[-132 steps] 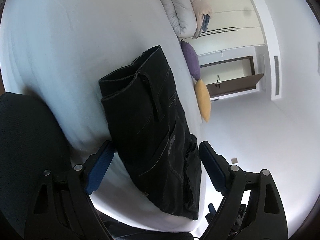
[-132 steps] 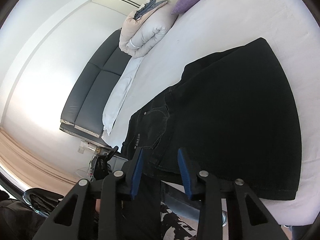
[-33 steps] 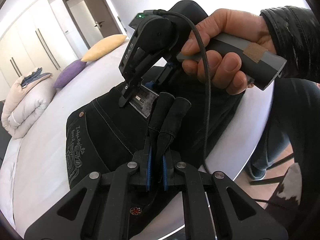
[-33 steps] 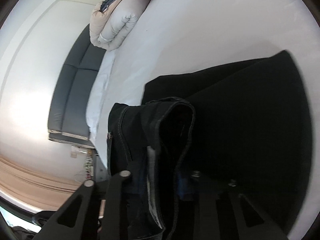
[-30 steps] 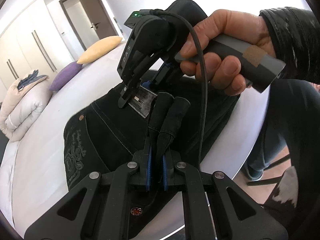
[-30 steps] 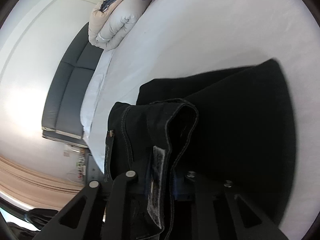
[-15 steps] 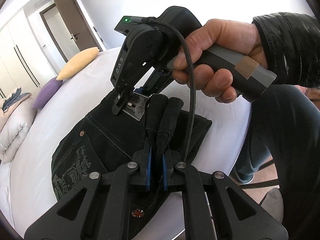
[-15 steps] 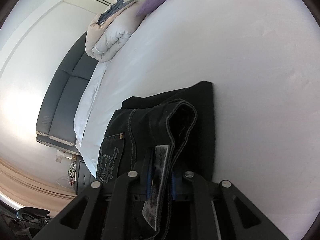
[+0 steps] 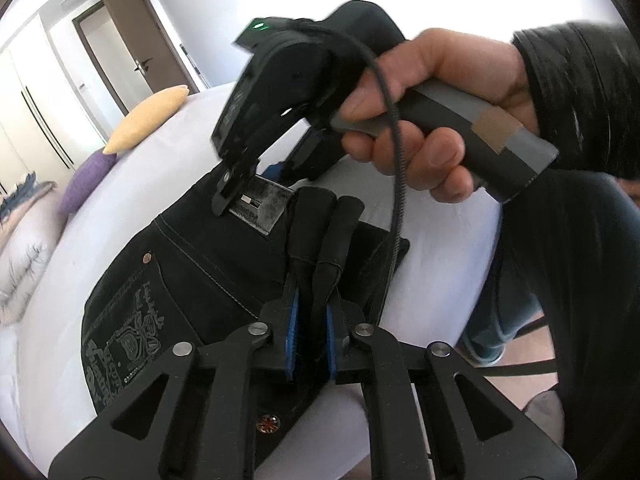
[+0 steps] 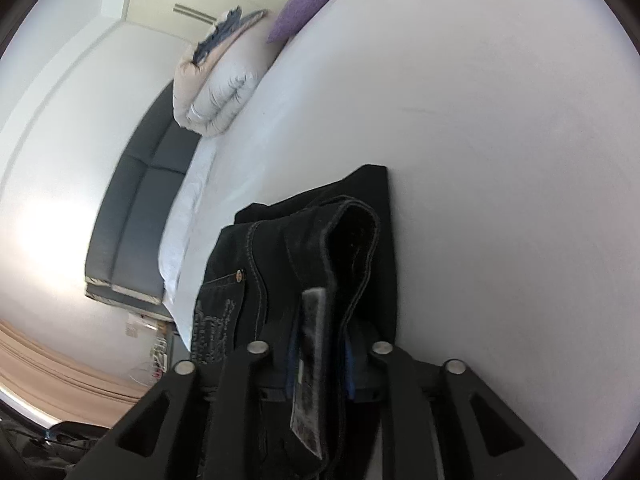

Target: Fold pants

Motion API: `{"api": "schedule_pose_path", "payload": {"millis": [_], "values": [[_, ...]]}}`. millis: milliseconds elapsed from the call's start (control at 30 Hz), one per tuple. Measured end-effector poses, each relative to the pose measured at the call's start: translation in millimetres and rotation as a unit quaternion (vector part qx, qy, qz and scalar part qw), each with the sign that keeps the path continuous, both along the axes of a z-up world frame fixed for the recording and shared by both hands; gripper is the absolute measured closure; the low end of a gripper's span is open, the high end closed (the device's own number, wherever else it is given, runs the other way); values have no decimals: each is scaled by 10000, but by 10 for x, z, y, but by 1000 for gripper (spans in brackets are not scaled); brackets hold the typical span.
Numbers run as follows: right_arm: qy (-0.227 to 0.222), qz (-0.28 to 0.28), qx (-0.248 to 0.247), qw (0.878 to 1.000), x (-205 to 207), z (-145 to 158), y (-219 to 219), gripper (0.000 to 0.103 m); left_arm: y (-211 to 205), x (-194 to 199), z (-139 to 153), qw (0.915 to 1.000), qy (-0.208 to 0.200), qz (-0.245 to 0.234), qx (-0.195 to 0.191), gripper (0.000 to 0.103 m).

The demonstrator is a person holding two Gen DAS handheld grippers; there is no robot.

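The black jeans (image 9: 192, 280) lie folded on the white bed (image 9: 440, 248), back pocket embroidery and grey waist patch facing up. My left gripper (image 9: 311, 344) is shut on a doubled belt loop or waistband fold of the jeans. My right gripper (image 10: 320, 360) is shut on the waistband at the grey patch; it also shows in the left wrist view (image 9: 256, 176), held in a bare hand above the jeans. In the right wrist view the jeans (image 10: 304, 248) hang folded from the jaws over the bed (image 10: 500, 160).
A yellow pillow (image 9: 148, 120) and a purple pillow (image 9: 86, 180) lie at the far side of the bed. A rolled quilt (image 10: 220, 96) sits by a dark sofa (image 10: 132, 216). The person's legs (image 9: 568, 300) stand at the bed's edge. A door (image 9: 132, 36) is behind.
Both grippers closed on the waistband and carried it over the legs. The pants have been drawn further across the bed, so less dark fabric shows beyond the fold.
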State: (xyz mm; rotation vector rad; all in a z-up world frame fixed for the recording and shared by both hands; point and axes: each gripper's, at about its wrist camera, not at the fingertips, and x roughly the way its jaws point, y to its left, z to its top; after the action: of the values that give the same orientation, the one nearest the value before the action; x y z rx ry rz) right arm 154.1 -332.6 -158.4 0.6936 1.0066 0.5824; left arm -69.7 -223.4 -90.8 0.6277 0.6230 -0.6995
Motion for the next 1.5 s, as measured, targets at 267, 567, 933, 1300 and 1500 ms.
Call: {"api": "schedule_pose_path", "payload": {"millis": [267, 567, 933, 1300, 1500], "values": [[-403, -356, -224, 9983, -436, 418, -151, 92, 649, 36, 511, 9869, 876, 165, -1344, 87], [-15, 40, -586, 9983, -480, 225, 227, 103, 1646, 1401, 443, 9409, 1882, 1641, -2286, 87], [-42, -181, -29, 9998, -632, -22, 61, 103, 1784, 1603, 50, 9284, 2330, 1762, -2297, 87], [-316, -275, -579, 9974, -1126, 221, 131, 103, 1899, 729, -10, 9303, 2275, 1843, -2209, 87], [-228, -360, -468, 9980, -1207, 4, 95, 103, 1830, 733, -46, 9320, 2270, 1893, -2099, 87]]}}
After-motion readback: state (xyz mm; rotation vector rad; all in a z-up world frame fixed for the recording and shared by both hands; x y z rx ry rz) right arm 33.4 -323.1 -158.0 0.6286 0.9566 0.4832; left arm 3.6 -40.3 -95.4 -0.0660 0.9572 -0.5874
